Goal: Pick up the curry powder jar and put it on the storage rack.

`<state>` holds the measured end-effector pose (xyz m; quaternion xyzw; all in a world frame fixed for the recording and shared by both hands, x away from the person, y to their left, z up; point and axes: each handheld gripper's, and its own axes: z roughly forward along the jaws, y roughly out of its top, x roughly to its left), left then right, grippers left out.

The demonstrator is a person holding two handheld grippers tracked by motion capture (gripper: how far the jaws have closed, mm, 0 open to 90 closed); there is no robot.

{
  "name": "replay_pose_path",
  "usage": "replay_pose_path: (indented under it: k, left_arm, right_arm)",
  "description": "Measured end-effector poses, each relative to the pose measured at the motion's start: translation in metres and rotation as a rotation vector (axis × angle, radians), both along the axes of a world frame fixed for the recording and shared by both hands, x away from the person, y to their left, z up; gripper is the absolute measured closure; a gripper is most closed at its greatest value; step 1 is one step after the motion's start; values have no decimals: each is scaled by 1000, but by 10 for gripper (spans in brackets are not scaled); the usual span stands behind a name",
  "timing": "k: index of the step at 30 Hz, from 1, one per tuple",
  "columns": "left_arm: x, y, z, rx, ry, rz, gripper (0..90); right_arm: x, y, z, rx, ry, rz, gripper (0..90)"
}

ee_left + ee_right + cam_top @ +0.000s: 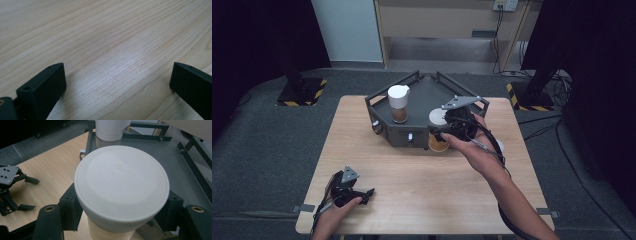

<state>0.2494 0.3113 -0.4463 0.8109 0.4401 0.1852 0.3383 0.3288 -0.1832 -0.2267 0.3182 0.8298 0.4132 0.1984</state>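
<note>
While the right tool (120, 220) is clenched on the cup (121, 187), its two black jaws press against opposite sides of the cup just under the white lid, and the cup's pale body shows between them in the right gripper view. In the high view the right tool (451, 131) holds the cup (438, 142) at the near edge of the dark grey tray (424, 92), by the tray's front right corner, with the amber lower part of the cup showing in front of the tray's front wall. Whether the cup's base touches anything, I cannot tell. The person's right hand (472, 142) wraps the tool from the near side, and a black cable runs back along the forearm.

Inside the tray, to the left of the held cup and apart from it, a second cup (399, 103) stands upright with a white lid and brown contents; in the right gripper view it rises just behind the held cup.

The left tool (362, 195) lies low on the bench (422, 190), well apart from the tray, toward the bench's near left corner, in the person's left hand (339, 210). In the left gripper view its jaws stand wide apart, released, with bare wood grain between them.
</note>
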Motion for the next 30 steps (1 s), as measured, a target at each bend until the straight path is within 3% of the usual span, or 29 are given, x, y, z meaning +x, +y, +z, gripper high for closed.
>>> replay_pose_path:
  k: [30]
  left_arm:
    - [0,0,0,1,0,2,0]
  right_arm:
    - [25,13,22,3,-14,-26,339]
